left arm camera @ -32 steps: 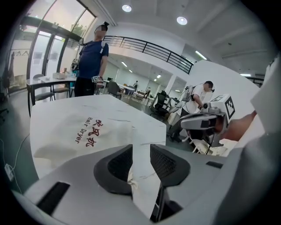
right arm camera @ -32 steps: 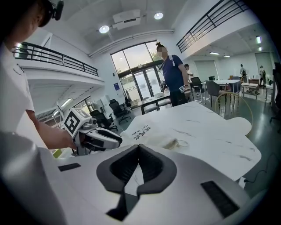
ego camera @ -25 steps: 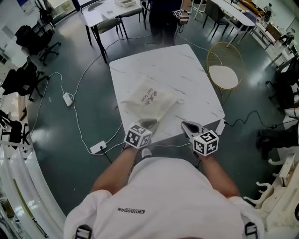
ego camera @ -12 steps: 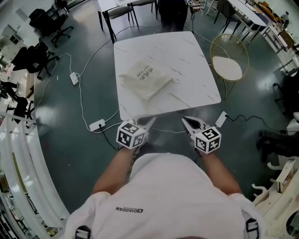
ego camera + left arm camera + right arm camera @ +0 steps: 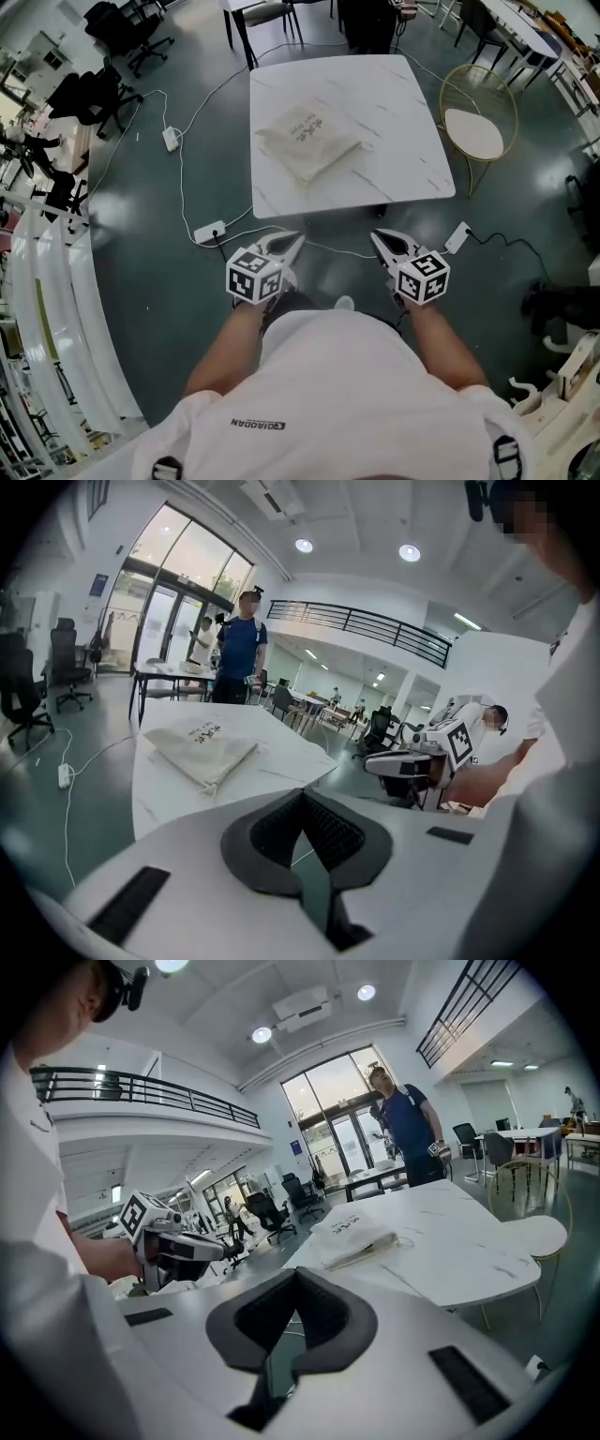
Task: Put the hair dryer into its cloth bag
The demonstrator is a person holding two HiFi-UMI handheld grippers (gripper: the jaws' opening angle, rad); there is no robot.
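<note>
A cream cloth bag [image 5: 307, 141] with dark print lies bulging on the white marble table [image 5: 412, 169], its drawstring end towards the near edge. No hair dryer shows outside it. Both grippers hang over the floor, short of the table's near edge. My left gripper [image 5: 291, 241] is shut with nothing between its jaws, and so is my right gripper [image 5: 380, 237]. In the left gripper view the bag [image 5: 202, 749] lies well ahead of the shut jaws [image 5: 302, 794]. The right gripper view shows the bag [image 5: 354, 1237] far beyond its shut jaws [image 5: 296, 1274].
A gold wire chair [image 5: 476, 127] with a white seat stands right of the table. A power strip [image 5: 210, 232] and cables lie on the dark floor at the left, a white plug [image 5: 457, 237] at the right. A person [image 5: 366, 19] stands beyond the table. Office chairs [image 5: 103, 94] stand far left.
Both grippers have drawn back from the table's near edge to over the floor. The left one has left the bag's corner. The bag stays put on the table.
</note>
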